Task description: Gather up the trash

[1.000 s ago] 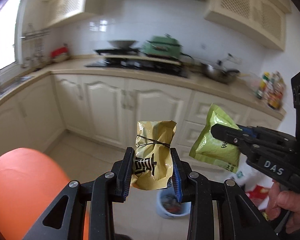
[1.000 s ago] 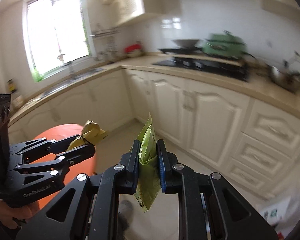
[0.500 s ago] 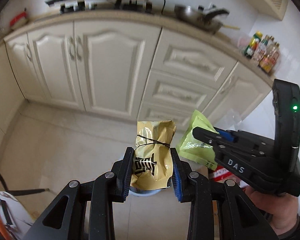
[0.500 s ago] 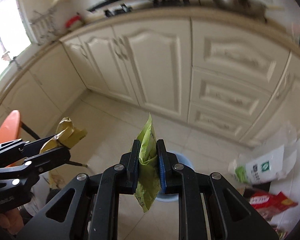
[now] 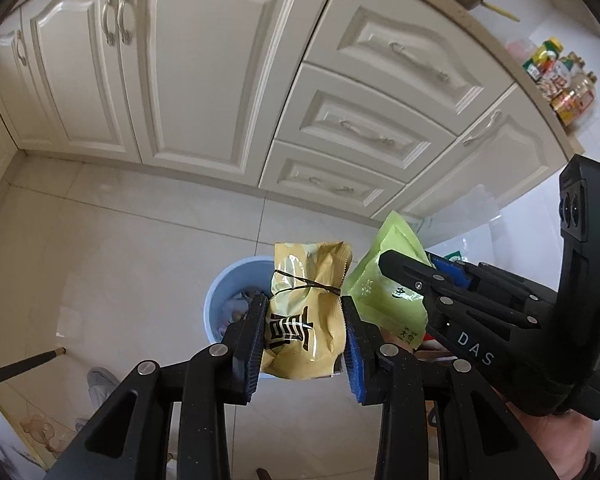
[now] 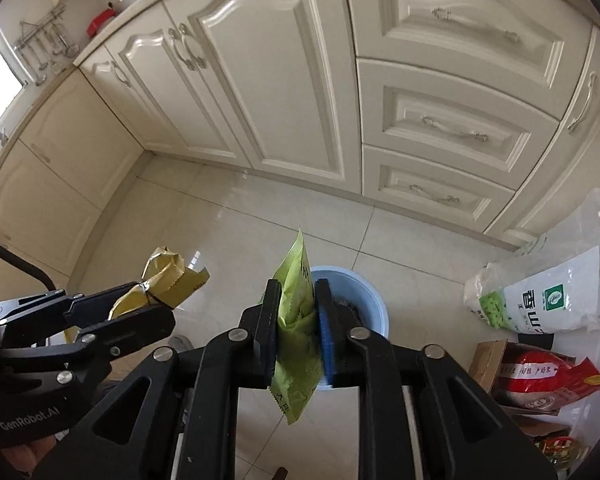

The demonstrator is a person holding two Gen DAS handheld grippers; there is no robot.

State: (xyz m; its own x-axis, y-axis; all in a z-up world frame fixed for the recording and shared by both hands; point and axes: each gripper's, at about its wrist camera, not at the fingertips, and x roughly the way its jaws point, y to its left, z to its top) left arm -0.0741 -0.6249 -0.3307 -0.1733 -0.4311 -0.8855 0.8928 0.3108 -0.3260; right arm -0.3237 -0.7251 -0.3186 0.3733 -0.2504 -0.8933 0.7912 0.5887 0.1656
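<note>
Trash: gold snack wrapper (image 5: 304, 316) and green snack packet (image 6: 296, 320), both held above the floor, over the blue bin (image 5: 236, 280).
Left gripper (image 5: 304, 330): clamped on the gold wrapper, pads on both side edges.
Right gripper (image 6: 298, 328): jaws starting to ease apart, green packet between them, blue pad (image 6: 325, 328) on it.
Bin: already part full, stands near the cabinet drawers (image 6: 440, 128).
Drop advice: centre each gripper over the bin rim before release; light packets drift, so go low.
Risk: green packet looks off-centre, could land outside.
</note>
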